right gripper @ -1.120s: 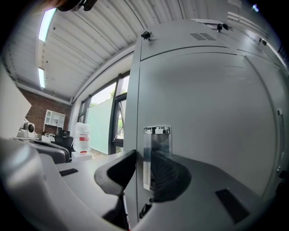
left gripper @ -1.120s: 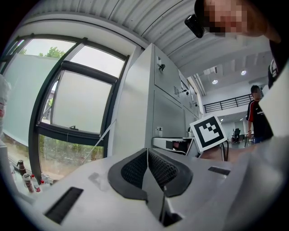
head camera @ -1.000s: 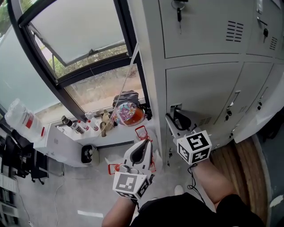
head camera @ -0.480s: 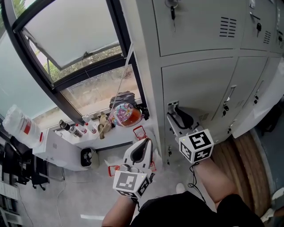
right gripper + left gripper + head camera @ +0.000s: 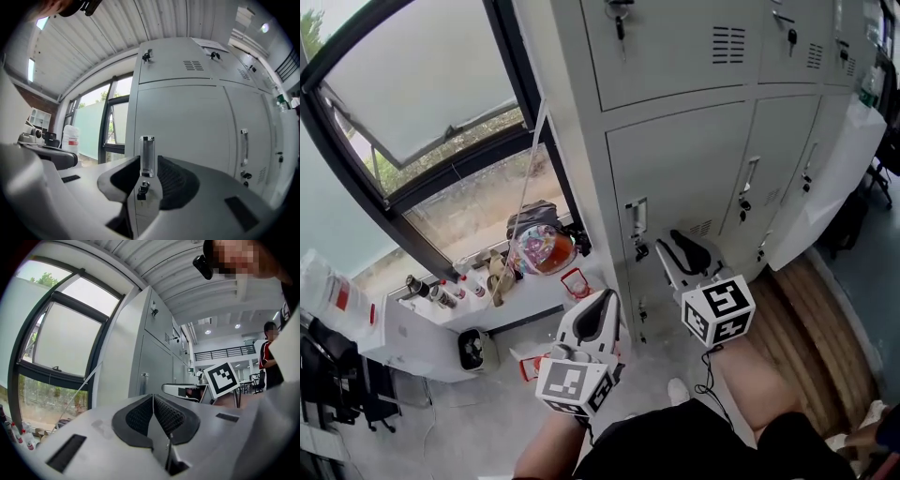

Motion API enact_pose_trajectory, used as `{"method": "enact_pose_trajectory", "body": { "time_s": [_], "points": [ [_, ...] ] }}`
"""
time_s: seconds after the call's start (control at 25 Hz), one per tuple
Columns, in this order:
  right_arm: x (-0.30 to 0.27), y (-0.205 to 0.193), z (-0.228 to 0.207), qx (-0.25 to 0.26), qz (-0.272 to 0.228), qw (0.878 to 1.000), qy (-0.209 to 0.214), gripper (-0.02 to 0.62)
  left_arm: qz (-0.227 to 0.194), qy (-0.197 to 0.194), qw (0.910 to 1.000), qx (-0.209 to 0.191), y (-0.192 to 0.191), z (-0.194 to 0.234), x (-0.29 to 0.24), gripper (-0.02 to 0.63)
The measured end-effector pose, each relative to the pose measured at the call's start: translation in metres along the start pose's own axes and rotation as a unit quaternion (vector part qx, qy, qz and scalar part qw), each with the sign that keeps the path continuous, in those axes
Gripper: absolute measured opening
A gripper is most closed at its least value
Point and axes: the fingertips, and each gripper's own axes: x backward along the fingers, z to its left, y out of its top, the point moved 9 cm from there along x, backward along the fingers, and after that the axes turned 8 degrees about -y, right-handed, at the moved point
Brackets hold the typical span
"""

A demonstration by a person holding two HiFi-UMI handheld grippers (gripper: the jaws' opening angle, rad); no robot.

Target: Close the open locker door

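The grey locker door (image 5: 675,178) in the lower row lies flush with its neighbours, its metal handle (image 5: 637,217) and lock at the left edge. My right gripper (image 5: 675,248) hangs a little in front of that door and to the right of the handle, touching nothing. Its jaws stand apart and have just been closing slightly, with nothing between them. In the right gripper view the handle (image 5: 147,154) shows in the distance through the gap of the right gripper (image 5: 148,165). My left gripper (image 5: 598,314) is lower and to the left, shut and empty, its pads meeting in the left gripper (image 5: 153,401) view.
Keys (image 5: 617,14) hang in the upper lockers' locks. A large window (image 5: 422,112) is on the left, with bottles and a bag (image 5: 539,246) on the sill below it and a black bin (image 5: 472,349) on the floor. Wooden flooring (image 5: 806,319) runs along the right.
My right gripper has drawn back from the door handle, which now sits apart to its left. The left gripper has barely shifted. The head view has swung, bringing more lockers into sight.
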Motion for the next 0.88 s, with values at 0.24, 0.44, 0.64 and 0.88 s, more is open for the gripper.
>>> {"method": "enact_pose_trajectory", "body": {
  "time_s": [0.24,0.44,0.64,0.88],
  "points": [
    [0.052,-0.005,0.004,-0.012,-0.003,0.999,-0.052,0.078,0.003,-0.045,0.999,0.006,-0.001,-0.016,0.016,0.021],
    [0.094,-0.02,0.013,-0.023,0.002,0.996,-0.083,0.054,0.017,-0.084,0.9963,0.011,-0.012,-0.028,0.027,0.021],
    [0.128,-0.037,0.023,-0.026,0.024,0.995,-0.094,0.054,0.034,-0.113,0.9927,0.025,-0.029,-0.043,0.036,0.021],
    [0.15,-0.039,0.034,-0.022,0.033,0.995,-0.091,0.054,0.034,-0.122,0.9915,0.031,-0.033,-0.051,0.04,0.021]
  ]
}}
